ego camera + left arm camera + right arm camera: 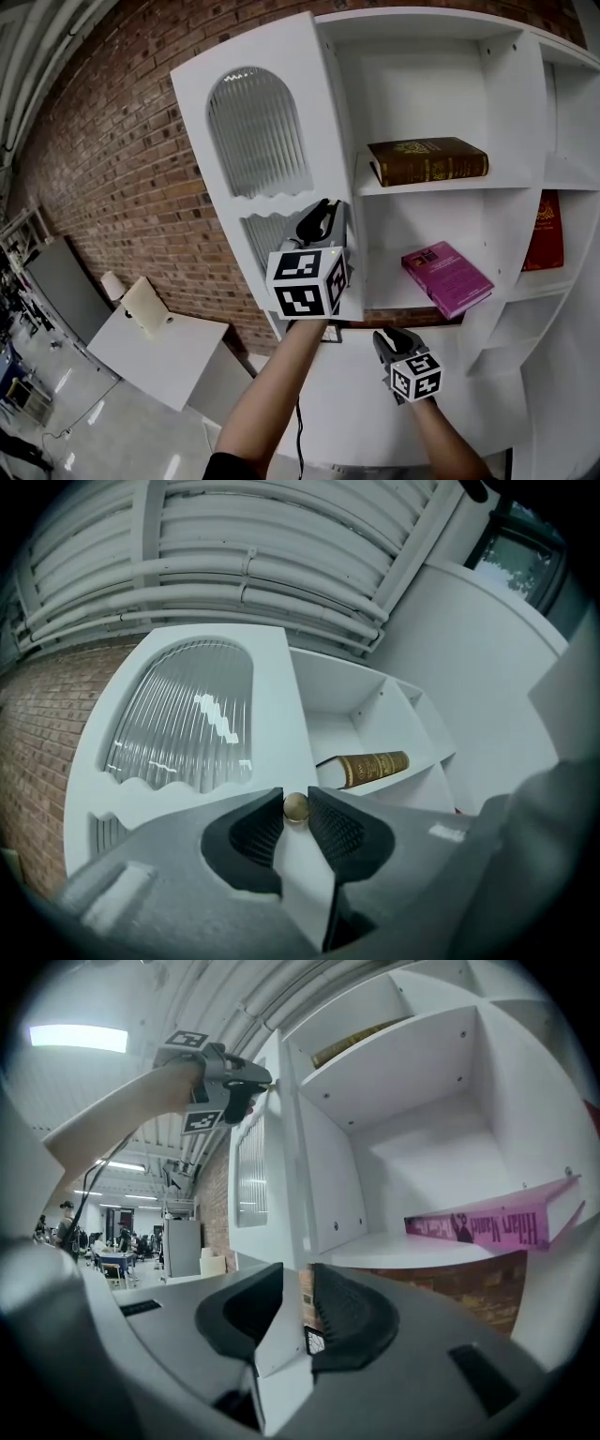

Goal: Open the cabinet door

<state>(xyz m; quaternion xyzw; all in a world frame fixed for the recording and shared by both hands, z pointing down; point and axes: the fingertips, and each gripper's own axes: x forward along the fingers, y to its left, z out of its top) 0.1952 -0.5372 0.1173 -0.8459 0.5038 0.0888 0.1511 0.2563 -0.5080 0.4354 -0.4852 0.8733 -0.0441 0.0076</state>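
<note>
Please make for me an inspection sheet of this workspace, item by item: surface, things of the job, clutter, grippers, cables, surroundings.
Surface: white cabinet shelves, holding only books.
Job's things: cabinet door with ribbed glass stands open; brass knob at its edge.
Clutter: brown book lies on the upper shelf; pink book lies one shelf below; red book stands in the right compartment.
Grippers: left gripper closed on the brass knob; right gripper open, empty, low in front of the cabinet.
Cables: black cable hangs beside the left forearm.
Surroundings: brick wall; white table with a paper roll.
</note>
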